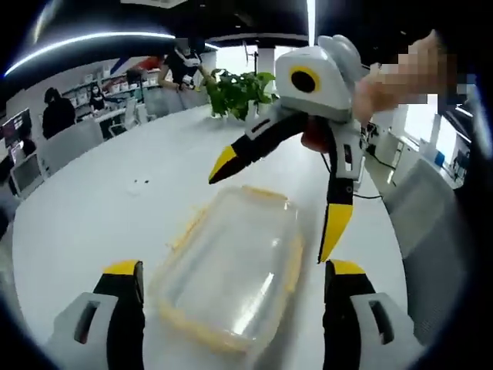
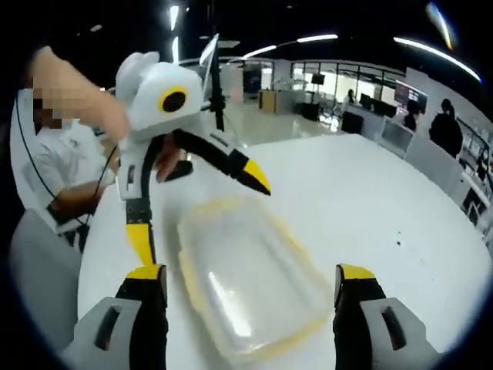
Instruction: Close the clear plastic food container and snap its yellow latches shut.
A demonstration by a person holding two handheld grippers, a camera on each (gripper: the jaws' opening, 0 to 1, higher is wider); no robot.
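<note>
A: What's the setting?

B: An open-plan office with ceiling strip lights, desks and a few people at the far edges. A large white table (image 1: 115, 208) takes up the middle, and a leafy potted plant (image 1: 239, 92) stands at its far side in the left gripper view.

A: And the container?

B: The clear plastic food container (image 1: 231, 270) lies flat on the table, lid on top, yellow trim running round its rim. In the left gripper view it sits between that view's own two jaws and a little ahead of them. In the right gripper view the same container (image 2: 246, 277) lies likewise between the jaws there. The picture is too blurred to tell whether the latches are snapped down.

A: The left gripper?

B: The left gripper (image 1: 233, 270) has its yellow-tipped jaws spread wide apart, one on each side of the container, holding nothing. It shows also in the right gripper view (image 2: 204, 208), above the container's far end.

A: The right one?

B: The right gripper (image 2: 251, 274) is also spread wide, empty. In the left gripper view it (image 1: 277, 208) hangs above the container's far end, held by a hand.
</note>
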